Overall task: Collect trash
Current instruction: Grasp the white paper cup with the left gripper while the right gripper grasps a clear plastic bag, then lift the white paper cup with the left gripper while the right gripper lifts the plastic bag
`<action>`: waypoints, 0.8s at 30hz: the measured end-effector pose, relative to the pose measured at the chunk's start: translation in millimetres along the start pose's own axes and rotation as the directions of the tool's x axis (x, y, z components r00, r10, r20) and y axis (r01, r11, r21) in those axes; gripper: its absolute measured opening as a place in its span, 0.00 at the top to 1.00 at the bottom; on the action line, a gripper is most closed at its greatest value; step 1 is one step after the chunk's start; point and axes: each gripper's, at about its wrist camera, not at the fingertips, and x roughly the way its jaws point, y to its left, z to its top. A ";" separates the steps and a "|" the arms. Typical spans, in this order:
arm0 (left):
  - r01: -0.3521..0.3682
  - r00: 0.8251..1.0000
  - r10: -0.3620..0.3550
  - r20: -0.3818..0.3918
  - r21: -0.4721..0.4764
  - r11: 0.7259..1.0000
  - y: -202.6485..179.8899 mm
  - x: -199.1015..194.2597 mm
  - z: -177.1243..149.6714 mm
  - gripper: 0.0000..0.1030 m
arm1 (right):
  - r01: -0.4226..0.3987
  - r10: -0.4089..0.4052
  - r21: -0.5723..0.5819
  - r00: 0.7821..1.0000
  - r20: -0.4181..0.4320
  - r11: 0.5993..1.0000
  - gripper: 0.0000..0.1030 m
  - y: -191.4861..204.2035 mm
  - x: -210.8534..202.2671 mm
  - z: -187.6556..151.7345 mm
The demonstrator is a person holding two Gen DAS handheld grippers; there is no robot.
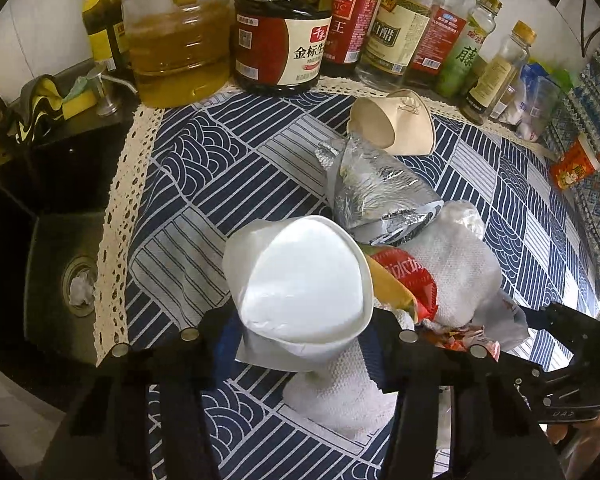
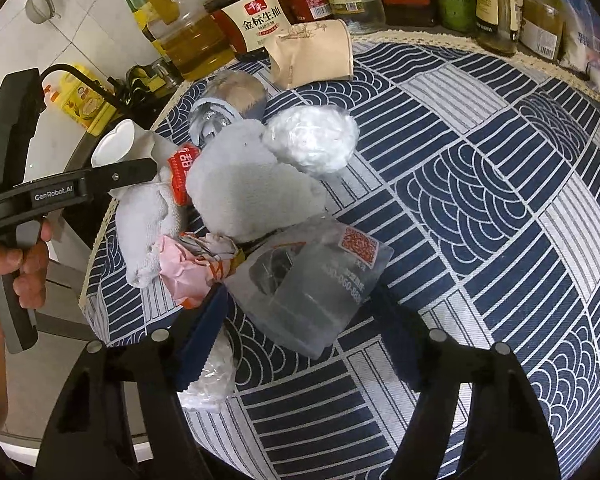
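A pile of trash lies on the blue-and-white patterned cloth. My left gripper is shut on a white paper cup lying on its side; its fingers also show in the right wrist view. Beside the cup lie a white paper towel, a red wrapper, a silver foil bag and a tan paper cup. My right gripper is open around a clear plastic bag. A pink wrapper, a grey tissue and a white plastic ball lie close by.
Bottles of oil, soy sauce and vinegar line the back wall. A dark sink with a drain lies left of the cloth. A red sachet lies at the right. A person's hand holds the left gripper's handle.
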 end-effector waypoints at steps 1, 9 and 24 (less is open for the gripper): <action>0.000 1.000 0.000 0.005 -0.004 1.000 0.6 -1.6 -0.6 0.53 | 0.009 -0.009 -0.001 1.000 0.007 1.000 0.29 -0.5 -1.6 -0.6; -0.004 0.999 0.004 0.040 -0.005 1.000 1.1 -16.2 -2.6 0.60 | 0.035 -0.035 0.001 0.999 0.042 0.999 0.29 -2.9 -18.9 -2.1; -0.016 0.994 0.015 0.111 0.006 1.000 3.9 -45.4 -14.5 0.67 | 0.072 -0.074 0.026 0.992 0.102 0.997 0.53 -3.1 -53.5 -13.8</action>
